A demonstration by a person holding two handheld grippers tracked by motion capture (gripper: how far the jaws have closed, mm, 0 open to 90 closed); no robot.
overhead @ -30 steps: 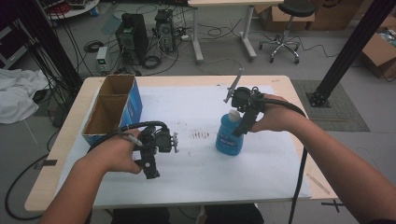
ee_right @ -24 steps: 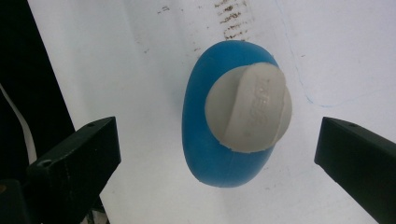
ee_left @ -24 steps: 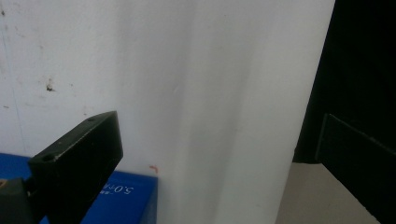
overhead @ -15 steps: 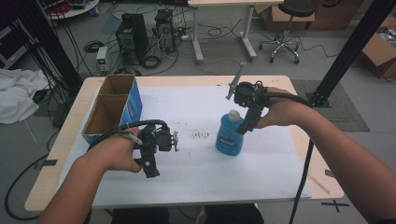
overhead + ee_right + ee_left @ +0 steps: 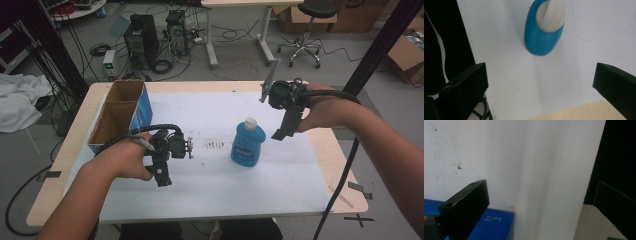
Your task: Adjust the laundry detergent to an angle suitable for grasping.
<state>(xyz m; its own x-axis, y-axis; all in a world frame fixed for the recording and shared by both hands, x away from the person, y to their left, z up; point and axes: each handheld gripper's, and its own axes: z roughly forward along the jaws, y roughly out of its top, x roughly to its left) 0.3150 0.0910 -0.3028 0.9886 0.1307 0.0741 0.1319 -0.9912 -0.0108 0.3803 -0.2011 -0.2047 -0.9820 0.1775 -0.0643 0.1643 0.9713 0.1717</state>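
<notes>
The blue bottle (image 5: 248, 142) stands upright on the white sheet (image 5: 215, 120) covering the worktop. The right gripper (image 5: 283, 131) hangs just beside the bottle, jaws wide apart with nothing between them. The left gripper (image 5: 162, 176) sits well apart from the bottle, near the cardboard box (image 5: 119, 116), jaws apart

My claws (image 5: 280, 134) are black; the bottle (image 5: 248, 145) is blue with a cream cap, the desk (image 5: 345, 165) pale wood under white sheet (image 5: 260, 185).
</notes>
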